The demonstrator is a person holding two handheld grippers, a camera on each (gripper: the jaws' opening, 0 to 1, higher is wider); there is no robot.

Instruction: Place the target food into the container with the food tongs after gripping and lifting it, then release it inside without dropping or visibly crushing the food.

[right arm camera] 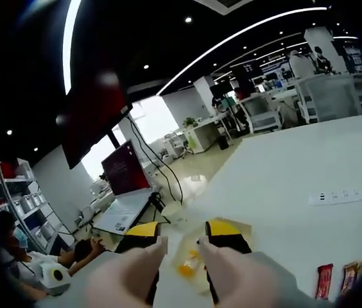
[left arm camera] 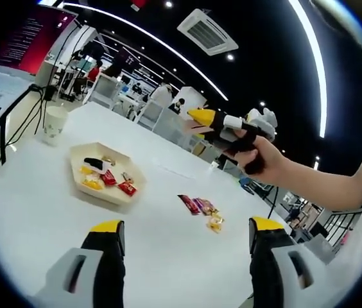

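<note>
1. Left gripper view: the left gripper (left arm camera: 184,234) hangs spread and empty over the worktop (left arm camera: 168,256); loose candies (left arm camera: 201,208) lie beside the container (left arm camera: 106,173). Tongs are unseen, so grabbing barehanded risks crushing.
2. Right gripper view: the right gripper (right arm camera: 181,247) looks nearly closed, gripping nothing, above the container (right arm camera: 190,260); a blind descent could knock it.

On the white table (left arm camera: 168,250), the tray (left arm camera: 106,172) holds wrapped snacks; more snacks (left arm camera: 201,210) lie near it, a cup (left arm camera: 54,122) stands beyond, and left gripper (left arm camera: 184,236) jaws gape
</note>
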